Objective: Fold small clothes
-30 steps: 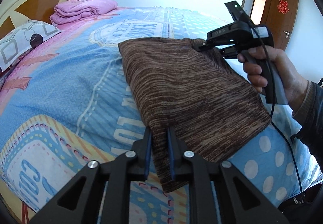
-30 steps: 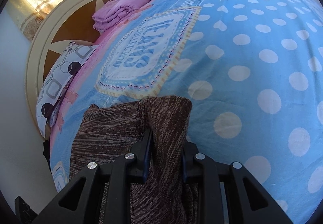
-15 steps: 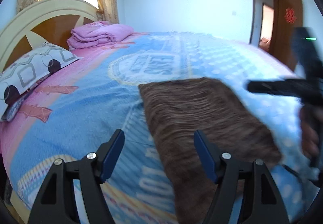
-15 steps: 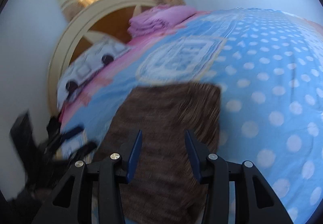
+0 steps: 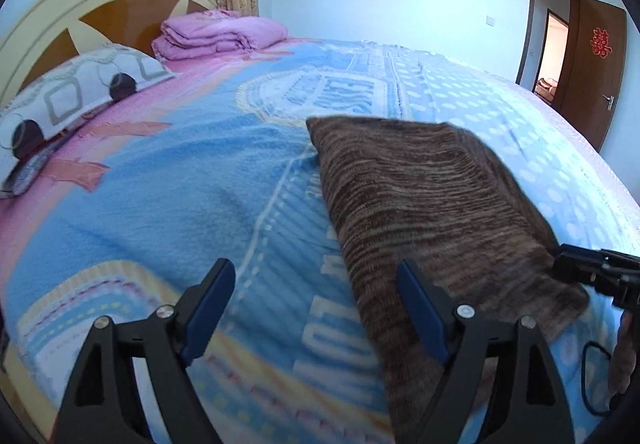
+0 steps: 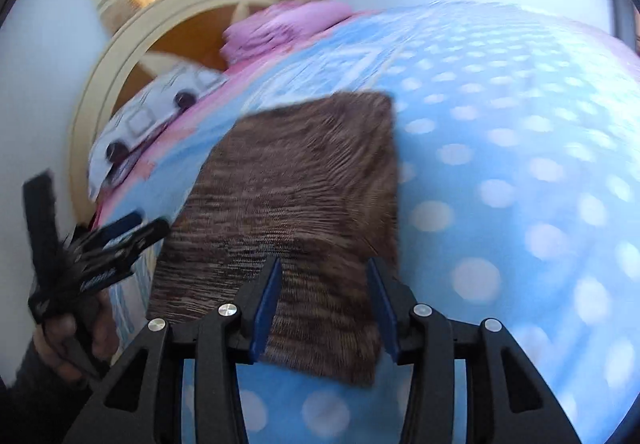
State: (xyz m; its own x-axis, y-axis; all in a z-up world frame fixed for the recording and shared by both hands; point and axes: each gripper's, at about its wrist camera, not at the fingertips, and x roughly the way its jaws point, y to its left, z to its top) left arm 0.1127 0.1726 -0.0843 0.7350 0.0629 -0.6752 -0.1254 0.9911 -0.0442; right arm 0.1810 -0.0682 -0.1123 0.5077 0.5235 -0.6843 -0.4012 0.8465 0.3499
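Note:
A brown striped knit garment point(image 5: 424, 204) lies folded flat as a rectangle on the blue patterned bedspread point(image 5: 208, 172). It also shows in the right wrist view point(image 6: 296, 204). My left gripper point(image 5: 316, 296) is open and empty, hovering above the garment's near left edge. My right gripper point(image 6: 324, 300) is open and empty, held above the garment's near edge. The right gripper shows at the right edge of the left wrist view point(image 5: 596, 272). The left gripper shows blurred at the left of the right wrist view point(image 6: 104, 244).
A folded pink quilt point(image 5: 220, 34) and a patterned pillow point(image 5: 72, 92) lie by the wooden headboard point(image 5: 80, 16). A brown door point(image 5: 596, 64) stands open at the far right. The polka-dot part of the bedspread point(image 6: 520, 184) lies right of the garment.
Both grippers have let go of the garment, opened, and pulled back and up. The garment now lies flat on the bed.

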